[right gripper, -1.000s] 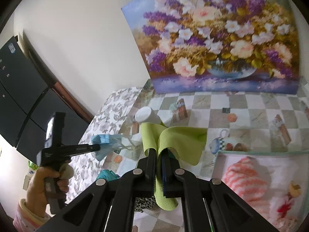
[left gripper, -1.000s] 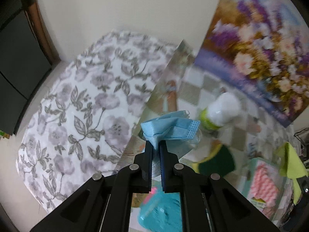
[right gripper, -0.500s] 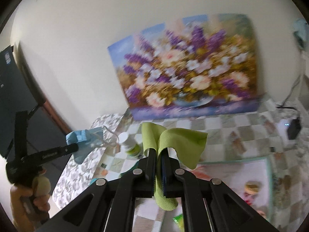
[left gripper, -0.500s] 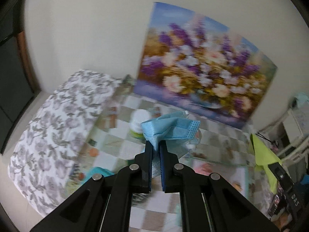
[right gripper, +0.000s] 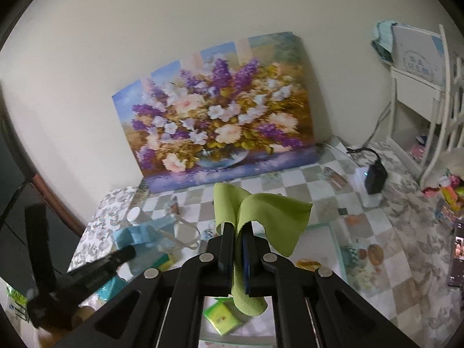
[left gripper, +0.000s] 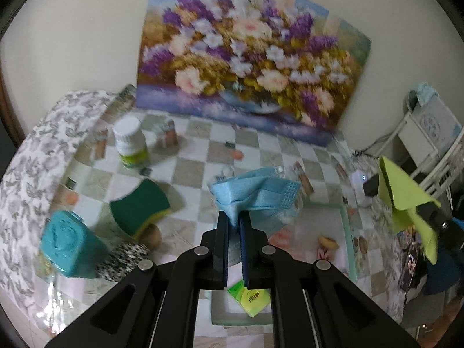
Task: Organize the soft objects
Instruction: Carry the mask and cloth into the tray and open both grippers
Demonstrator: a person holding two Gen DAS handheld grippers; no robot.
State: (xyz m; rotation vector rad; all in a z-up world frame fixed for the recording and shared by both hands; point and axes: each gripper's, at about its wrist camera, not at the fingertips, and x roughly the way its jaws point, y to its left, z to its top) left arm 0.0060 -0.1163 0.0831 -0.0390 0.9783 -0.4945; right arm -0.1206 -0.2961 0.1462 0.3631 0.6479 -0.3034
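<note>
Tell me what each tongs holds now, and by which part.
Left tongs: blue face mask, bunched lower part. Right tongs: green cloth, pinched at a mid fold.

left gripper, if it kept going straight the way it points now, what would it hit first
Probably the tray on the checkered table. The left gripper, shut on the blue face mask, points down at the tray's pale floor just past its fingertips. Nothing shows between them, though the mask hides part of the line and depth is uncertain.
</note>
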